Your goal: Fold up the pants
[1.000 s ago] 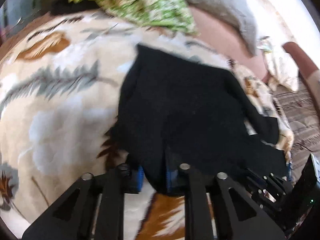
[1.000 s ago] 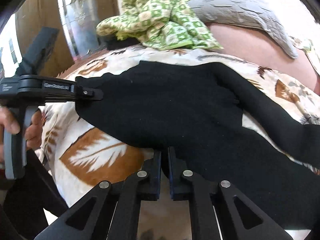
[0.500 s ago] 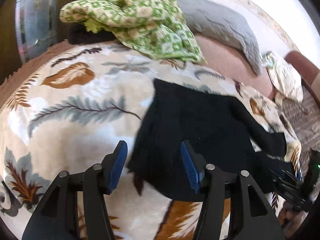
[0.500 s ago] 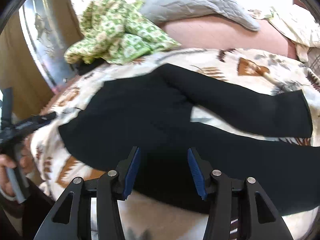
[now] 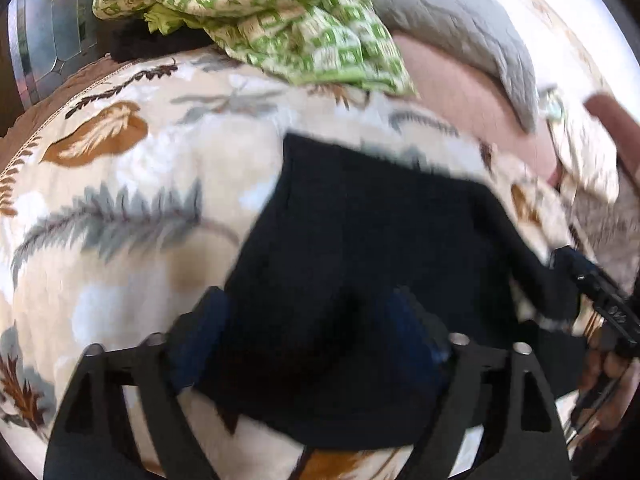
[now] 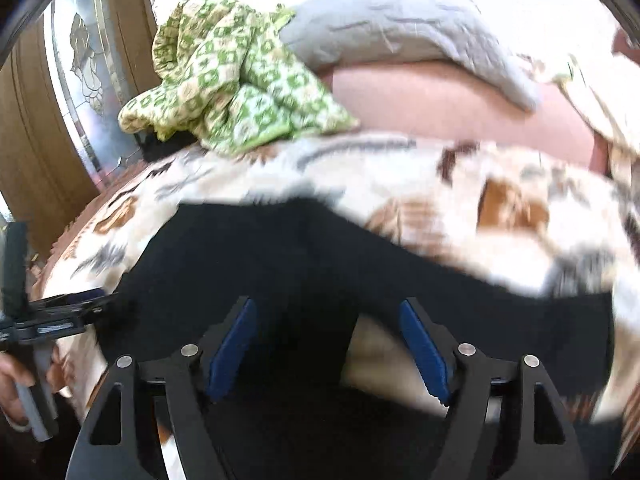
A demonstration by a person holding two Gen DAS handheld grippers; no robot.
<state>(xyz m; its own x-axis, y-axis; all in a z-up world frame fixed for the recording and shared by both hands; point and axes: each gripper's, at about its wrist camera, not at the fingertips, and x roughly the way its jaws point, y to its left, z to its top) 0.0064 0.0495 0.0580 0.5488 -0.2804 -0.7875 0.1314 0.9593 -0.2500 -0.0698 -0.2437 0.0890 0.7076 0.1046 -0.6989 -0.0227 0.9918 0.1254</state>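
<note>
Black pants (image 5: 360,240) lie spread on a leaf-print blanket (image 5: 120,200). In the left wrist view my left gripper (image 5: 312,336) hovers over their near edge. Its jaws are opening, and the blue pads (image 5: 208,332) stand wide apart without pressing the cloth. In the right wrist view my right gripper (image 6: 328,346) hangs over the pants (image 6: 280,248) where the two legs part. Its jaws are opening too, with nothing gripped. The right gripper (image 5: 596,292) shows at the right edge of the left view. The left gripper (image 6: 60,312) shows at the left edge of the right view, with a hand (image 6: 16,388) on its handle.
A crumpled green patterned cloth (image 5: 260,12) lies at the blanket's far edge. Next to it is a grey quilted pillow (image 5: 460,28) on a pink sheet (image 6: 440,100). A wooden door with a glass panel (image 6: 80,72) stands to the far left.
Both grippers were shut on the pants' near edge; both have since opened and let go. Both have drawn back and risen, and the right view has shifted along the legs.
</note>
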